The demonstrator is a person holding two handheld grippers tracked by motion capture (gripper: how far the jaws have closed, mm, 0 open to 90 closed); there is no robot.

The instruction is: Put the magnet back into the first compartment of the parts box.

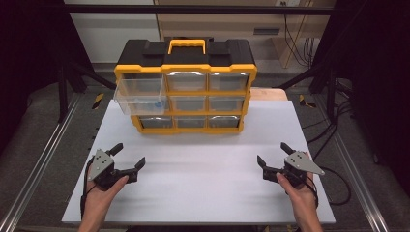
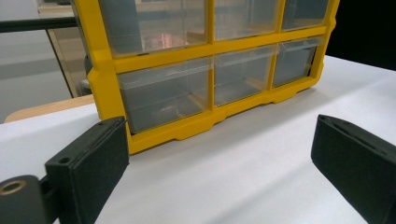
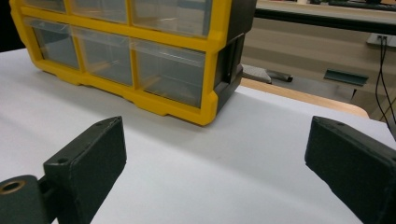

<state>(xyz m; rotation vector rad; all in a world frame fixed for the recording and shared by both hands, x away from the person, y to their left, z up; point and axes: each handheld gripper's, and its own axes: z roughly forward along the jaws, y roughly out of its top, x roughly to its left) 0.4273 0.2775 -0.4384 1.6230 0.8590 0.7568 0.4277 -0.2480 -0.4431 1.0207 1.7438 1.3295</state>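
I note the white desk (image 1: 203, 159) carrying the yellow-and-black plastic drawer cabinet (image 1: 186, 87) at its far centre, its clear top-left drawer (image 1: 140, 96) pulled out. My left tool (image 1: 126, 157) and right tool (image 1: 272, 153) rest near me, jaws apart, empty.

Pulled-out drawer's (image 1: 140, 94) contents indistinct

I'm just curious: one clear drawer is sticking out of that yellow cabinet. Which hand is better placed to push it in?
Probably the left. The open drawer sits at the cabinet's left end, ahead of the left gripper; the right gripper would have to cross over.
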